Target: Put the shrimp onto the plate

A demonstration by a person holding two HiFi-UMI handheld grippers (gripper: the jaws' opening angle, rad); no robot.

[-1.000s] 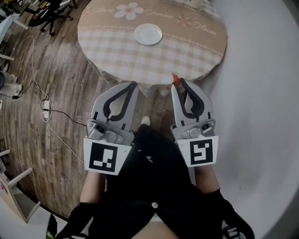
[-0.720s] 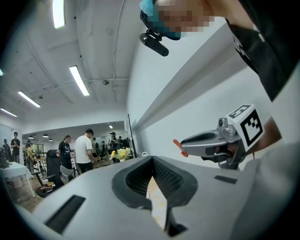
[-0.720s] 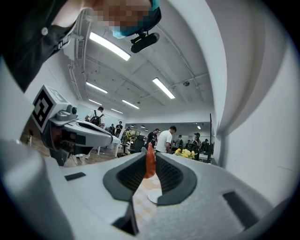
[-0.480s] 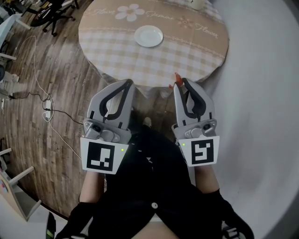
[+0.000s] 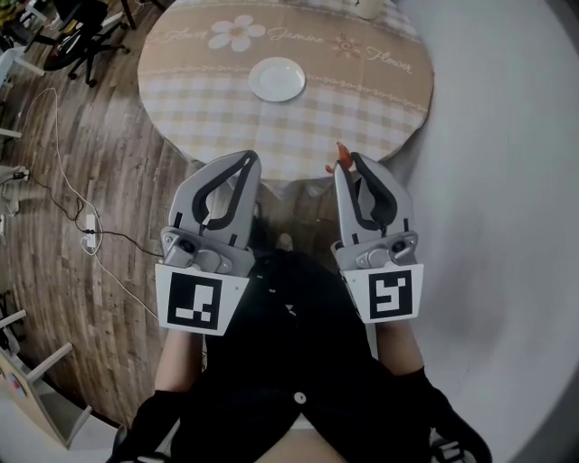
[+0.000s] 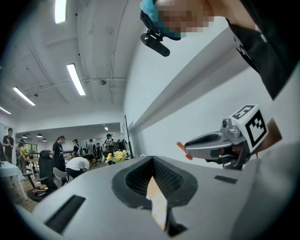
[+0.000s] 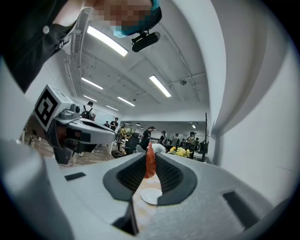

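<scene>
A small white plate (image 5: 277,79) lies near the middle of a round table with a beige checked cloth (image 5: 362,99); it also shows through the jaws as the plate (image 7: 151,196) in the right gripper view. My right gripper (image 5: 344,161) is shut on an orange-red shrimp (image 5: 338,156), whose body stands upright between the jaw tips, the shrimp (image 7: 150,161). That gripper hangs short of the table's near edge. My left gripper (image 5: 250,161) is shut with nothing in it, level with the right one.
Wooden floor (image 5: 109,181) with cables and a power strip (image 5: 89,231) lies to the left. A white wall (image 5: 507,181) runs along the right. A cup (image 5: 366,7) stands at the table's far edge. People and office chairs show far off in the gripper views.
The table and plate have slid slightly left and nearer in the head view. Both grippers keep their pose; the shrimp stays held.
</scene>
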